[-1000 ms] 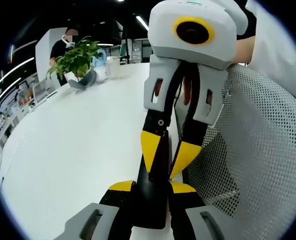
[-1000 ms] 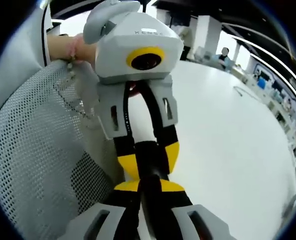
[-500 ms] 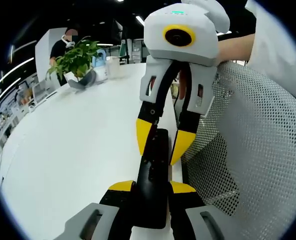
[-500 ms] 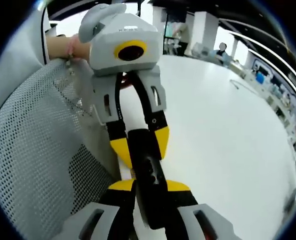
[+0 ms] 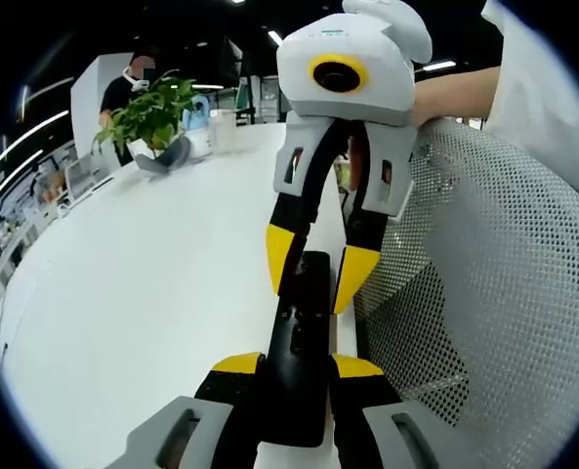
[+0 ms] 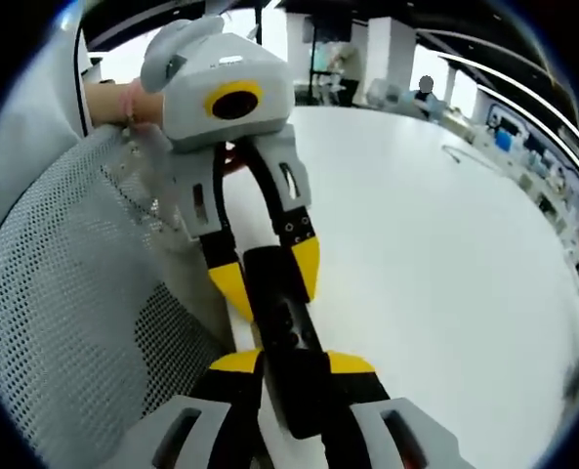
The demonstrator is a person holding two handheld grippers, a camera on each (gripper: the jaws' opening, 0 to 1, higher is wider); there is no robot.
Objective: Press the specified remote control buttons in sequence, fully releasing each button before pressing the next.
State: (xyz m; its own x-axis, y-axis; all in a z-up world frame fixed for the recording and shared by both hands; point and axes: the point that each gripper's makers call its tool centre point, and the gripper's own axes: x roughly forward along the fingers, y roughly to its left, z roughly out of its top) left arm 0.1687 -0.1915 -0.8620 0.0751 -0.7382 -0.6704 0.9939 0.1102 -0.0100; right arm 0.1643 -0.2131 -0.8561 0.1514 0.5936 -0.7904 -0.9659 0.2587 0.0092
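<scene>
Backed off since earlier, both grippers, left gripper and right gripper, clamp the slim black remote.

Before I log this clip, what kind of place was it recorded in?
Most likely an open-plan office: a long white table with a potted plant at its far end, a mesh office chair beside it, and ceiling strip lights overhead.

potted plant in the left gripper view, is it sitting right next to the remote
No, the potted plant stands far back on the white table, well apart from the black remote held between the left gripper jaws.
</scene>
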